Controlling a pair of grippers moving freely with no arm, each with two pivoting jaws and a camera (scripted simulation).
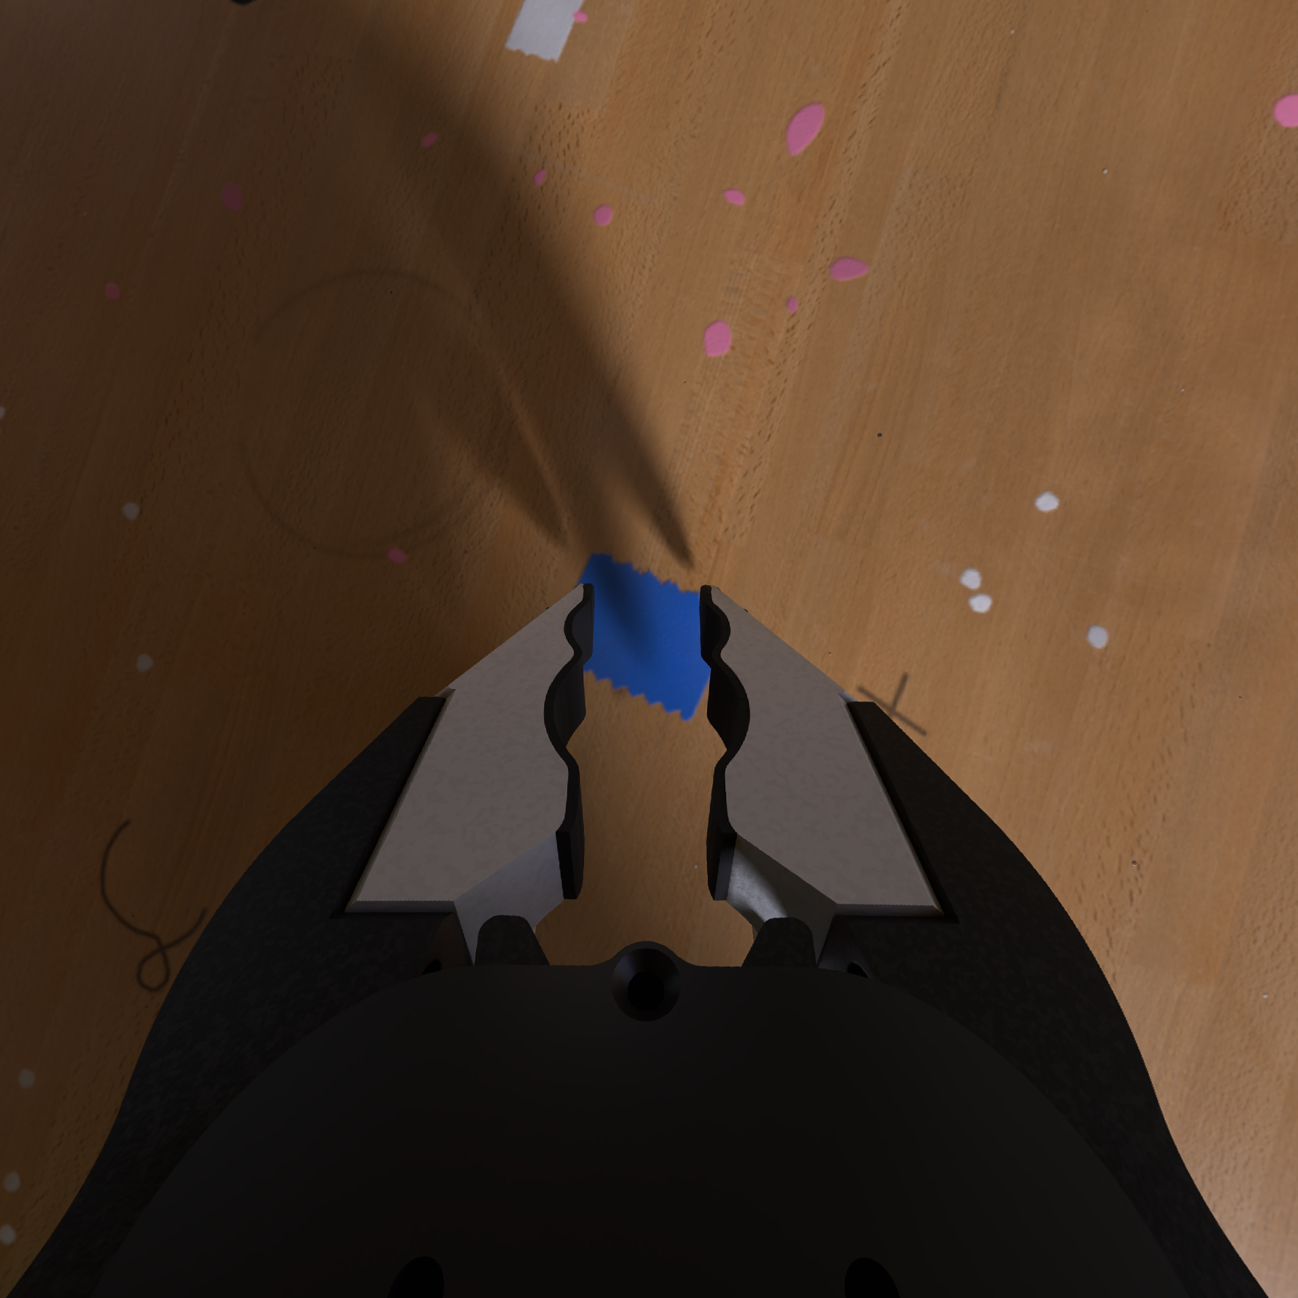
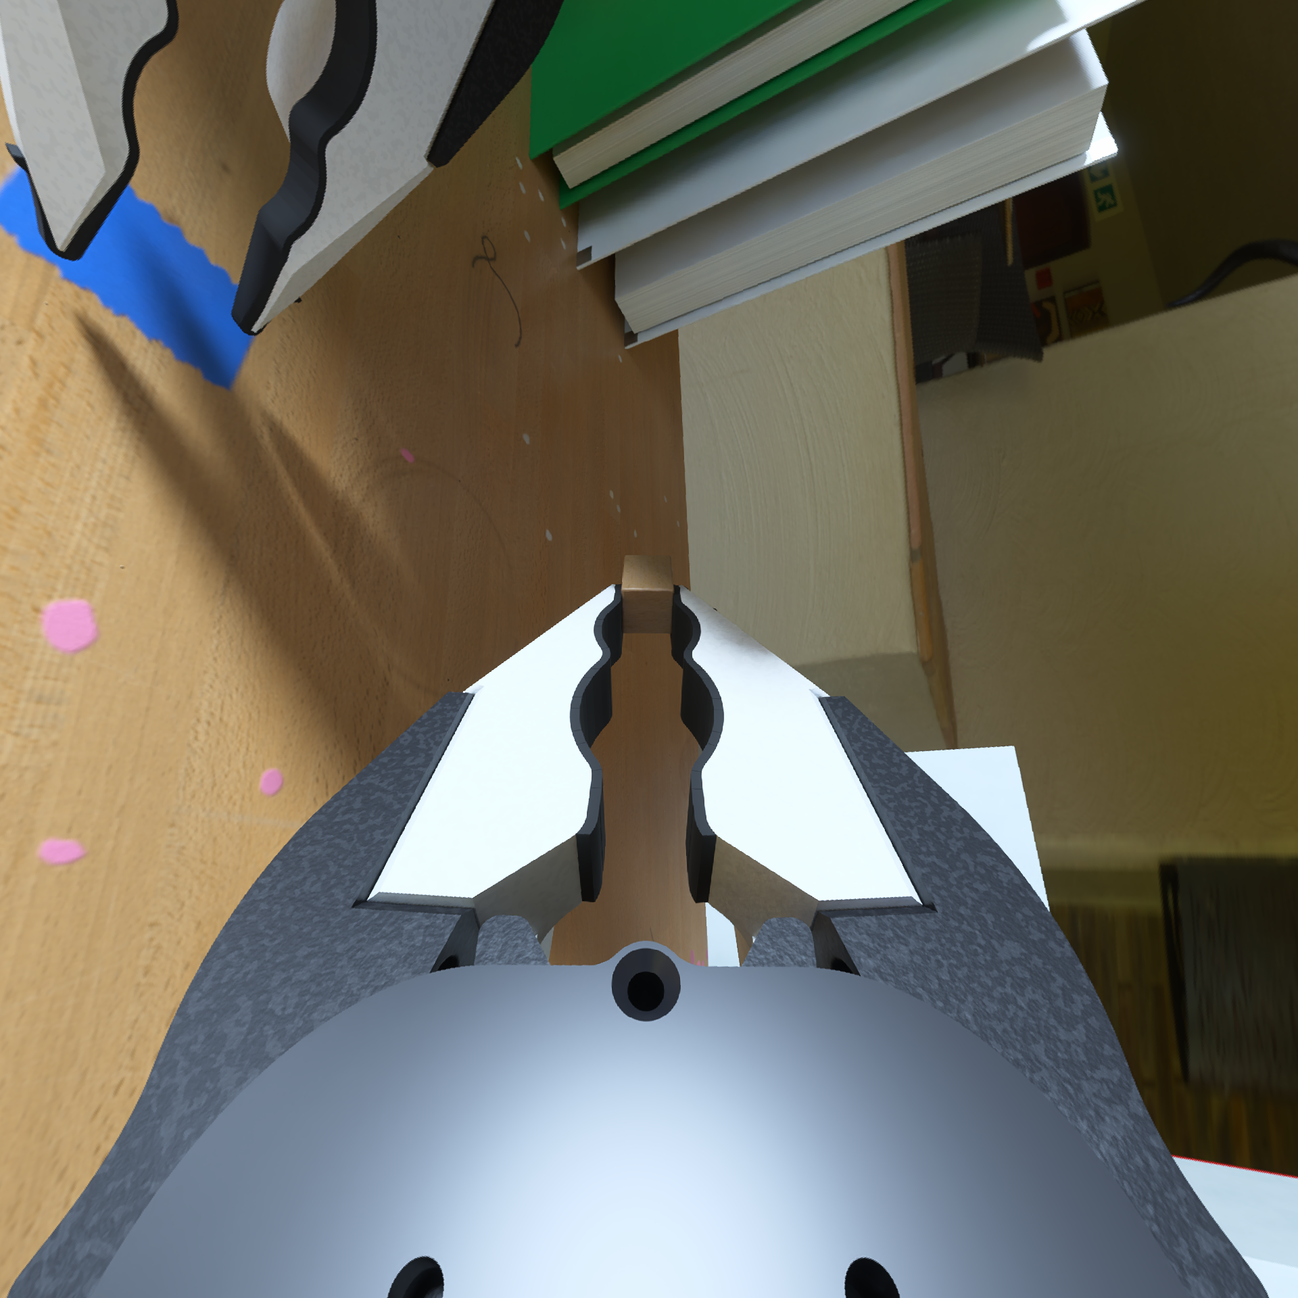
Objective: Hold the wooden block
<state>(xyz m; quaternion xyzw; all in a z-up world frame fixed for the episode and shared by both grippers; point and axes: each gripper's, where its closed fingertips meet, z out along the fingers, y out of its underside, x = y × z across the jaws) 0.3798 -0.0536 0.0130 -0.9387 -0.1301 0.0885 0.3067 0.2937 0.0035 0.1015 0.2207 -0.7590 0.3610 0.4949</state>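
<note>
In the right wrist view, the right gripper [image 2: 647,597] is clamping the wooden block [image 2: 646,605] between its fingertips, both dark pads pressing against the block's sides. The small tan block is sitting at the very tips, held over the edge of the wooden table [image 2: 211,562]. Farther along the tabletop, pink paint spots [image 2: 69,624] are dotting the wood, and beyond them a blue tape patch [image 2: 151,281] with jagged edges is lying flat. The left gripper [image 2: 151,281] is hanging over that patch at the top of the view, its fingers spread apart with nothing between them. A stack of books [image 2: 829,140], green on top and white below, is resting at the table's far edge. In the left wrist view, the left gripper [image 1: 646,590] is pointing down at the table [image 1: 983,351], its jaws standing apart and empty, the blue tape patch [image 1: 643,632] showing between and just past the fingertips. Beyond it, pink paint spots [image 1: 804,128] and white specks [image 1: 1046,501] are scattering across the wood, and a strip of white tape [image 1: 539,27] is lying farthest away.
</note>
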